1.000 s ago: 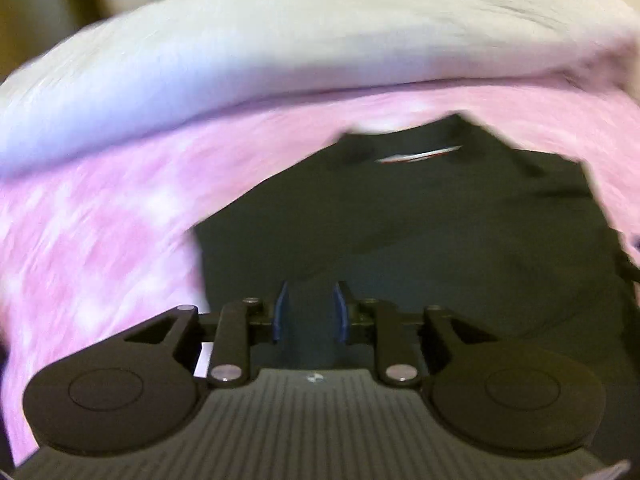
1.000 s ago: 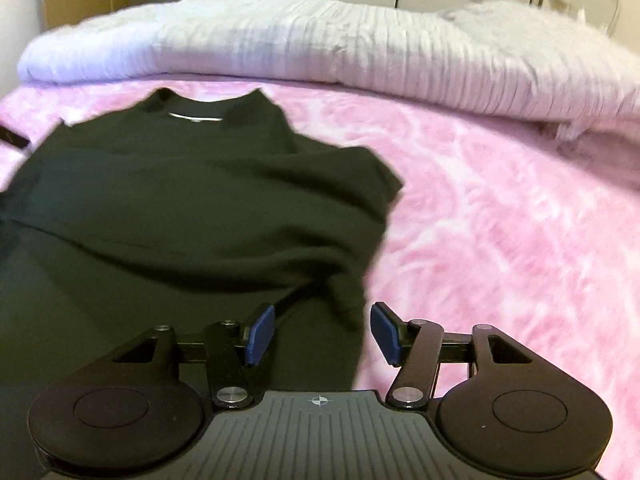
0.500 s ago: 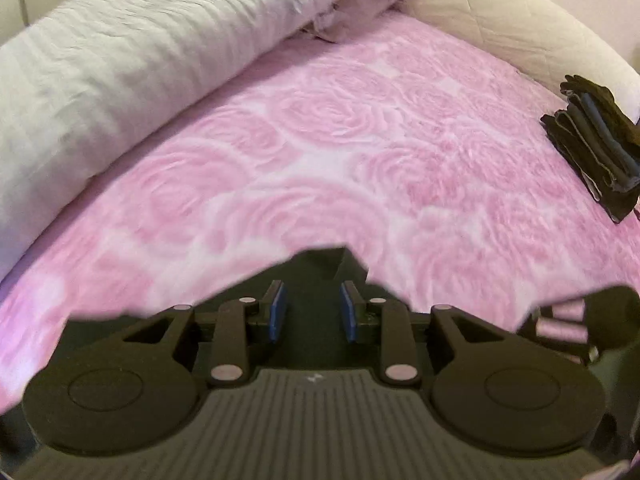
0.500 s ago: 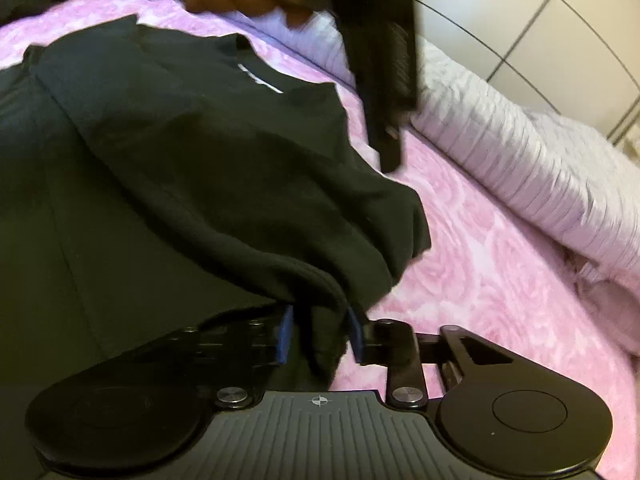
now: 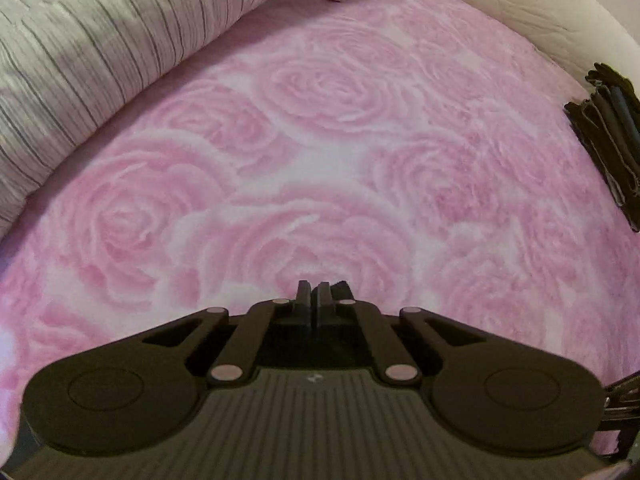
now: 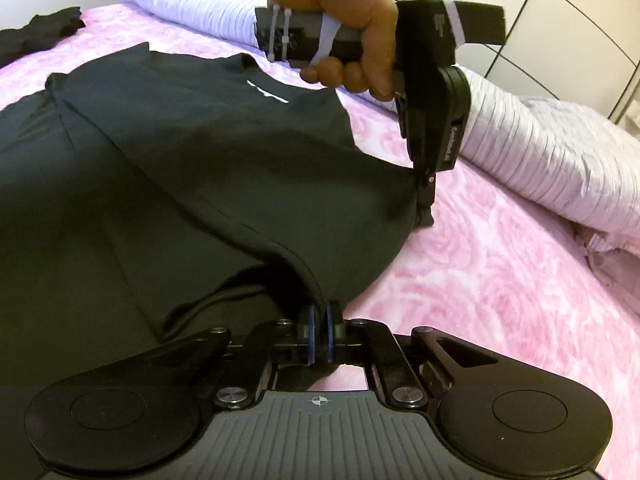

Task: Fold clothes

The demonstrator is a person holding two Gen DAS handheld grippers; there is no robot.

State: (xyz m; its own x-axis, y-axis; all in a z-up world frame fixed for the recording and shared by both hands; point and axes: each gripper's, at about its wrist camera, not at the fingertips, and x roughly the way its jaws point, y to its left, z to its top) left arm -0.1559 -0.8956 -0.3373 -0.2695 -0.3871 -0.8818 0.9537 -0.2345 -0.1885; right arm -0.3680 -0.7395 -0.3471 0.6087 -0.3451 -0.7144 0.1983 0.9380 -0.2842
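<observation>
A: Where is the shirt?

B: The black shirt (image 6: pixel 168 168) lies spread on the pink rose-patterned bedspread (image 6: pixel 500 272), collar toward the rolled white duvet (image 6: pixel 532 148) at the far side. Its right-hand edge is lifted off the bed at two places.

A: Right gripper?

B: The right gripper (image 6: pixel 319 334) has its blue pads pressed together on a fold of the shirt's near edge; cloth runs up out of the jaws.

A: Left gripper?

B: The left gripper (image 6: pixel 425 216), held by a hand (image 6: pixel 344 20) and pointing steeply down, pinches the shirt's edge farther along. In its own view, the left gripper (image 5: pixel 314 300) has its jaws fully together, with a scrap of black cloth showing just beside the tips.

A: Anything else on the bed?

B: A stack of dark folded clothes (image 5: pixel 608 136) near the far edge, well apart from the shirt.
</observation>
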